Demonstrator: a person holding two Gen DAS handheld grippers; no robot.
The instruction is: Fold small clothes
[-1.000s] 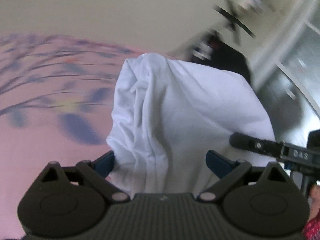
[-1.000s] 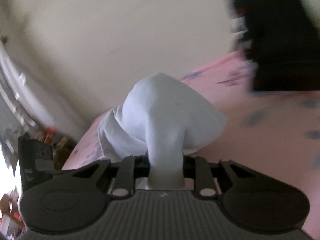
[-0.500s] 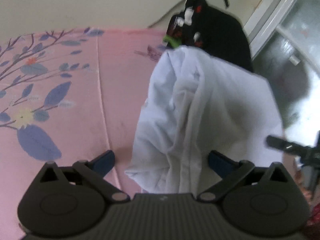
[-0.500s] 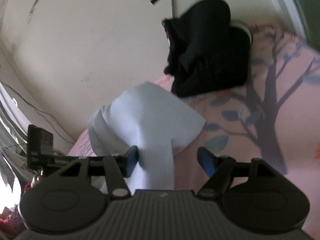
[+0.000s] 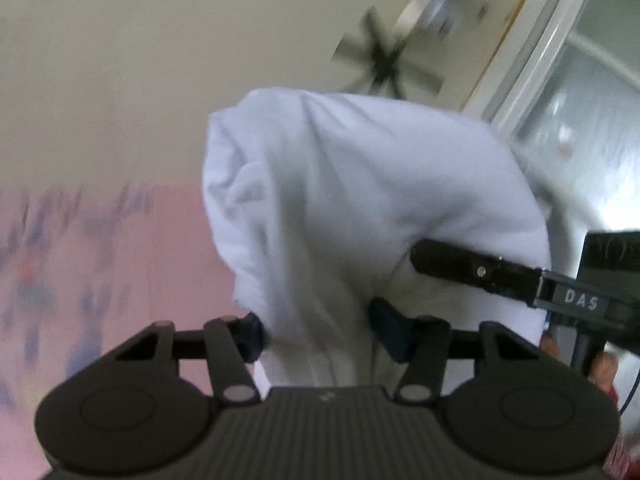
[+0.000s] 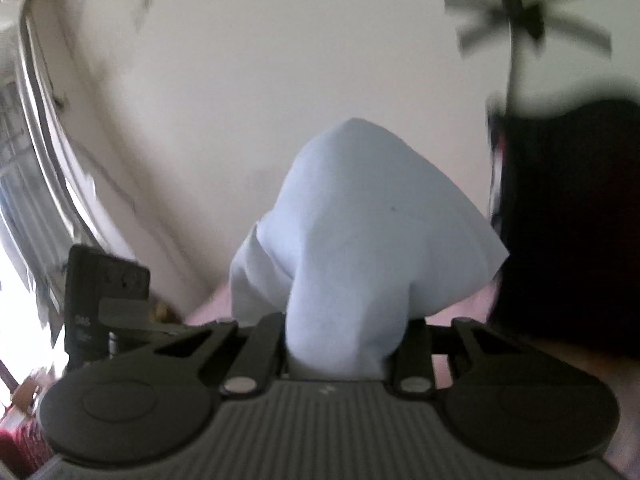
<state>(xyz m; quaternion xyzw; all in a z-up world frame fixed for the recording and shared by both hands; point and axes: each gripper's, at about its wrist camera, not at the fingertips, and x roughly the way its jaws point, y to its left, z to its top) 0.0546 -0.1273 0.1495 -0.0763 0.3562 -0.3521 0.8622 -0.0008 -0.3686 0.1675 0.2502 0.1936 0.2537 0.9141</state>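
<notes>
A small white garment point(image 5: 360, 208) hangs bunched in the air, held up by both grippers. My left gripper point(image 5: 316, 332) is shut on its lower folds, the blue pads pressed into the cloth. In the right wrist view the same white garment point(image 6: 360, 240) rises from my right gripper point(image 6: 346, 344), which is shut on a thick roll of it. The right gripper's finger point(image 5: 476, 272) shows in the left wrist view, against the cloth's right side. The left gripper's body point(image 6: 104, 304) shows at the left of the right wrist view.
A pink bedsheet with blue leaf print point(image 5: 100, 264) lies below at left. A black pile of clothing point(image 6: 568, 224) sits at the right of the right wrist view. A ceiling fan point(image 6: 524, 20), a cream wall and a window frame point(image 5: 560, 60) are behind.
Both grippers have closed on the white garment and tilted upward, lifting it. Half a second ago both sets of jaws stood open around the cloth.
</notes>
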